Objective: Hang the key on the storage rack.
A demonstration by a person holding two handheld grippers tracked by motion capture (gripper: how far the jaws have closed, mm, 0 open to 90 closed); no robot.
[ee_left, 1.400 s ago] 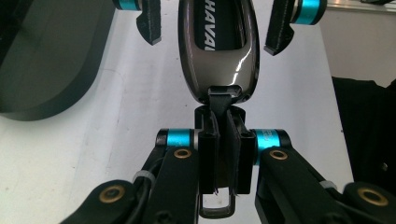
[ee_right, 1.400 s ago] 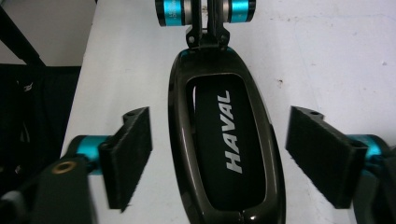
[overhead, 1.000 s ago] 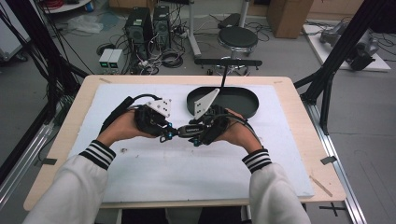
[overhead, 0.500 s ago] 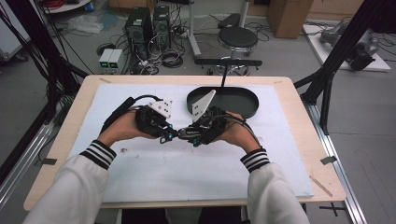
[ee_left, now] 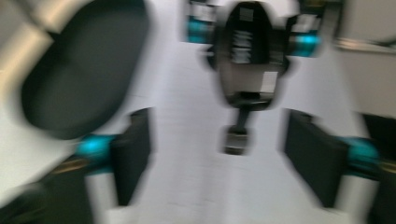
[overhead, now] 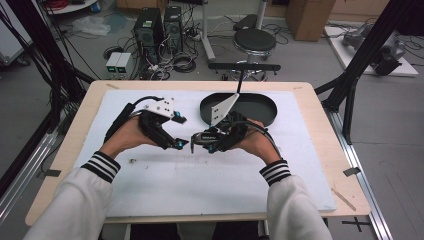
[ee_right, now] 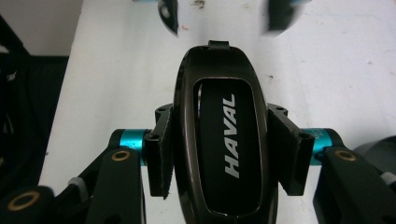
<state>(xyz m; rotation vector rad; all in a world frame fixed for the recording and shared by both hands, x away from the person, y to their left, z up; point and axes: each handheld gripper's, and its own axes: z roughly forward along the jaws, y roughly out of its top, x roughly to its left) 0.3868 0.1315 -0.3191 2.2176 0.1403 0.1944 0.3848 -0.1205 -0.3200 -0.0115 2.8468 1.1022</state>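
High view: at a white mat point(overhead: 200, 185), the left gripper point(overhead: 183, 131) faces the right gripper point(overhead: 196, 141), nearly tip to tip, in front of a black oval tray point(overhead: 260, 107).

Left gripper view, blurred: its jaws stand apart and empty, with the car key fob point(ee_left: 247, 51) seen ahead beyond them.

Right gripper view: both jaws clamp the fob, lettered HAVAL, by its sides above the mat.

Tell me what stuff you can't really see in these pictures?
- Right gripper view: the HAVAL key fob, clamped in the right gripper, is cut off by the bottom edge.
- Left gripper view: motion blur smears the black tray and the open left gripper.
- High view: the fob is too small to read.
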